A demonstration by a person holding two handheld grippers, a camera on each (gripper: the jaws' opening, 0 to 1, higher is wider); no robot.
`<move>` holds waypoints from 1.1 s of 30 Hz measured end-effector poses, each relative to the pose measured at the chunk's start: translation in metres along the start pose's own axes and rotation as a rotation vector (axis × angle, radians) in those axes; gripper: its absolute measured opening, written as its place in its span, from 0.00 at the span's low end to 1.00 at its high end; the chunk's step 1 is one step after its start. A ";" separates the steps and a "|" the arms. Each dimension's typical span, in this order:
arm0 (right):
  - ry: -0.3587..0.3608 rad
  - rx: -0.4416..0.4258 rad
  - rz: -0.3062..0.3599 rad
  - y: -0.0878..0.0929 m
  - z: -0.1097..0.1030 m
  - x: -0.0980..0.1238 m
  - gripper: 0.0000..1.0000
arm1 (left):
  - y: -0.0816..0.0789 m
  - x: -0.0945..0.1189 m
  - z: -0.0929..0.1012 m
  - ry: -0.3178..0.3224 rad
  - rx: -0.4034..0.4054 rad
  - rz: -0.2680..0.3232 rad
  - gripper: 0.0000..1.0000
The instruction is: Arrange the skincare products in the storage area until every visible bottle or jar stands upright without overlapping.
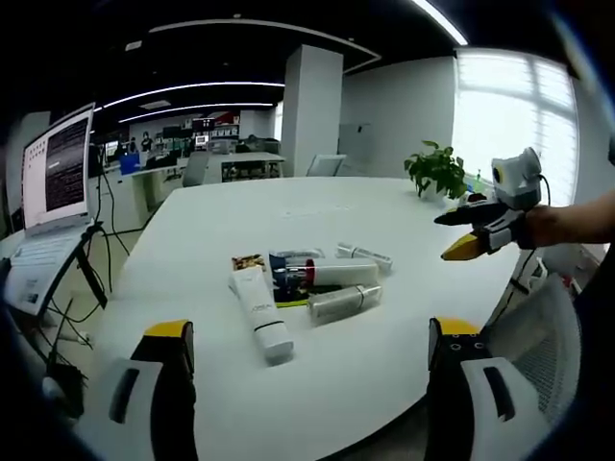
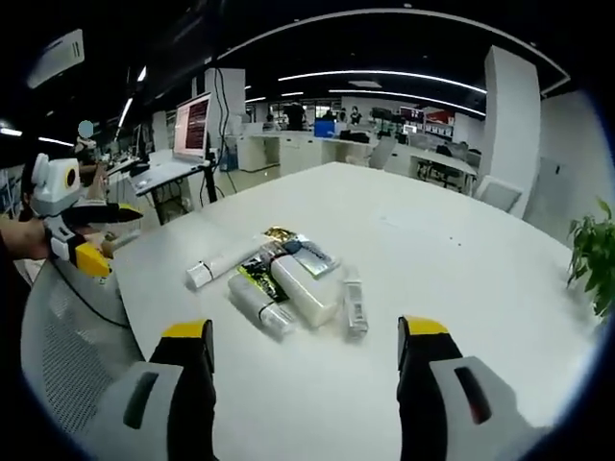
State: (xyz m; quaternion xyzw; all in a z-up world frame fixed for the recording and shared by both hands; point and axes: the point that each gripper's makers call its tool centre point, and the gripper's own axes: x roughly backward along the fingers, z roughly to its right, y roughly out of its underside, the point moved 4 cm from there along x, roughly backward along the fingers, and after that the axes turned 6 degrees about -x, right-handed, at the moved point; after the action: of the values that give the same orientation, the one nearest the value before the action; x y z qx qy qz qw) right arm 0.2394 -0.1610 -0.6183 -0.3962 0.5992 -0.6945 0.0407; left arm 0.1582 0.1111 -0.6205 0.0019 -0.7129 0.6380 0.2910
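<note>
We saw a cluster of skincare products (image 1: pixel 307 283) lying flat near the middle of a large white table (image 1: pixel 384 365); a long white tube (image 1: pixel 260 313) lay at one edge of the cluster, touching a small printed packet (image 1: pixel 248 261); silver-capped bottles (image 1: pixel 344 303) rested side by side beside it, some touching; none stood upright. Nothing lay between either tool and the cluster.

In the left gripper view, the left gripper (image 1: pixel 312 336) hung over the near table edge with its jaws spread wide and nothing between them; the right gripper (image 1: pixel 471 230) showed off to the side above the table, held by a hand, and we could not tell its jaw state there; a potted plant (image 1: pixel 437 171) stood at the far edge; a laptop (image 1: pixel 53 187) sat on a stand beside the table.

In the right gripper view, the right gripper (image 2: pixel 306 336) was likewise wide apart and empty; a mesh chair back (image 2: pixel 67 336) stood close by; office desks filled the room behind.
</note>
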 end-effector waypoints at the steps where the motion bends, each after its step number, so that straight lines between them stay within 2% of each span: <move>1: -0.005 0.003 -0.003 -0.001 0.001 -0.002 0.77 | 0.000 0.000 0.000 0.002 0.001 -0.002 0.94; 12: -0.064 0.062 -0.033 -0.015 0.001 -0.031 0.74 | 0.002 -0.001 0.001 0.014 0.008 -0.010 0.93; 27: -0.096 0.112 -0.085 -0.012 0.005 -0.065 0.64 | 0.002 -0.002 0.001 0.016 0.015 -0.017 0.93; 33: -0.109 0.129 -0.100 -0.016 0.008 -0.077 0.61 | 0.002 -0.002 0.001 0.015 0.018 -0.016 0.93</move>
State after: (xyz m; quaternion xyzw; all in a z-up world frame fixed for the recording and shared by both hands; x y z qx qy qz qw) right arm 0.3035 -0.1217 -0.6437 -0.4593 0.5295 -0.7104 0.0637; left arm 0.1585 0.1098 -0.6235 0.0056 -0.7049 0.6420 0.3016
